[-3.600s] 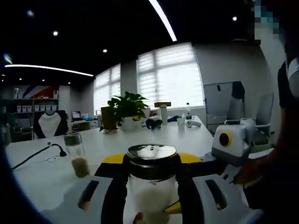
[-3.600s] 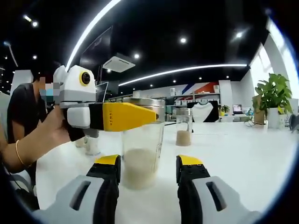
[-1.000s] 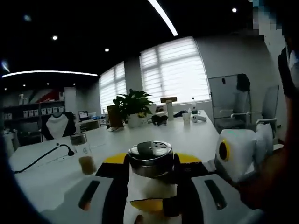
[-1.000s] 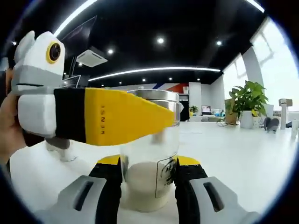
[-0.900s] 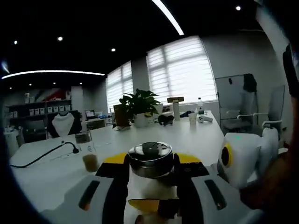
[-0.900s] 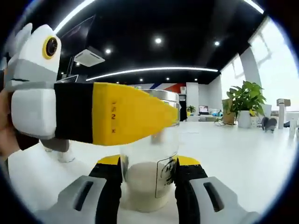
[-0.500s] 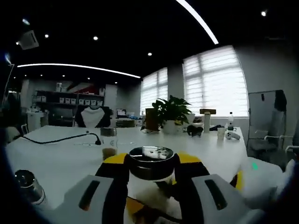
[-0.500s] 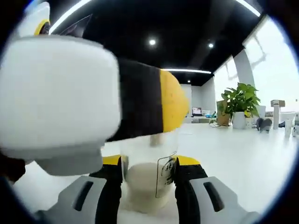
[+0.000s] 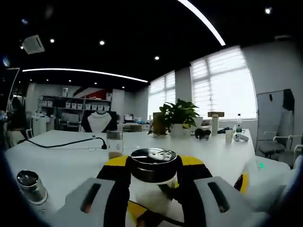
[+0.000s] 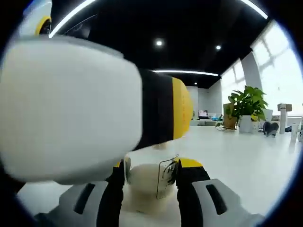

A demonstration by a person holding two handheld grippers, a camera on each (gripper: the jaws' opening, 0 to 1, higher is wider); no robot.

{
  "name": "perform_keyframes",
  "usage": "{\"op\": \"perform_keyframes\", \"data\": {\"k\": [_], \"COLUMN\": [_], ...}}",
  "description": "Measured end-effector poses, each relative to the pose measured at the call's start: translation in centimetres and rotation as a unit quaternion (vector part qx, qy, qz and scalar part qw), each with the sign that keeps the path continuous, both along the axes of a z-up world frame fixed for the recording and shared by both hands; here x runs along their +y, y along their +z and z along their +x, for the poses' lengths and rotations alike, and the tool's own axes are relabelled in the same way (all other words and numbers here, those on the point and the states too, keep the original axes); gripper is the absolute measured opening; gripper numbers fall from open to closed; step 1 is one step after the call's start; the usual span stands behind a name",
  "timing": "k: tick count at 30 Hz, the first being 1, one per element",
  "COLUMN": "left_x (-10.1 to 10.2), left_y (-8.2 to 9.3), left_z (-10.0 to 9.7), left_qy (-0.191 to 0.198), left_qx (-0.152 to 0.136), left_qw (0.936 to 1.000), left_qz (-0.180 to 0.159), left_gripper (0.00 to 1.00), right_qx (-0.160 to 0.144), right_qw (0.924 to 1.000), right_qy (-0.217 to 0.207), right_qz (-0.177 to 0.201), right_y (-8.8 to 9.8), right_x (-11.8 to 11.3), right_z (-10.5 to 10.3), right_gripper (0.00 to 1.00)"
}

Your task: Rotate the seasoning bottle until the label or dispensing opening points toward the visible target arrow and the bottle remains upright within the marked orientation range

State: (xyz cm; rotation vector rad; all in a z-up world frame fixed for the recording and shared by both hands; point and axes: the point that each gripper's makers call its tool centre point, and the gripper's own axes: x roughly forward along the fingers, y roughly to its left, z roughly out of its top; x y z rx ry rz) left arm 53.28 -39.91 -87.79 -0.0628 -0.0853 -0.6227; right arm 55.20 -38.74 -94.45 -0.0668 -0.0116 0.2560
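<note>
Left gripper: jaws closed round the metal cap of the bottle | bottle: upright on the white table, label facing right | right gripper: jaws against the glass body, steadying it | advice: twist slowly, keep the base flat; no arrow visible, so confirm the heading.

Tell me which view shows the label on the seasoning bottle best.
The right gripper view: the label faces that camera on the glass, low between the right gripper jaws. The left gripper view shows the seasoning bottle from above, mostly its metal lid, with no label readable.
</note>
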Motion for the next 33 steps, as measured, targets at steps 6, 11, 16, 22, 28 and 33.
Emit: {"op": "perform_keyframes", "data": {"k": [6,11,16,22,28,33], "left_x": [0.6,0.4,0.3,-0.5,-0.4,0.0], "left_y": [0.0,0.0,-0.1,0.0,0.0,-0.1], "left_z": [0.5,-0.3,-1.2,-2.0,-1.5,-1.1], "left_qy": [-0.034,-0.094,-0.142,-0.186,-0.197,-0.202], "left_qx": [0.004,0.005,0.016,0.013,0.026,0.046], "left_qw": [0.9994,0.9951,0.9863,0.974,0.972,0.9719], "left_qz": [0.008,0.03,0.082,0.128,0.126,0.112], "left_gripper": [0.4,0.4,0.4,0.4,0.4,0.4], "right_qx": [-0.002,0.002,0.02,0.019,0.023,0.023], "right_qw": [0.9998,0.9971,0.9898,0.983,0.9819,0.9815], "right_qy": [0.021,0.075,0.141,0.182,0.188,0.19], "right_qz": [-0.001,-0.014,0.005,-0.005,0.005,0.003], "right_y": [0.1,0.0,-0.3,-0.2,-0.1,-0.1], "right_x": [0.7,1.4,1.6,1.5,1.5,1.7], "right_z": [-0.1,-0.3,-0.5,-1.1,-1.2,-1.3], "right_gripper": [0.4,0.42,0.42,0.42,0.42,0.41]}}
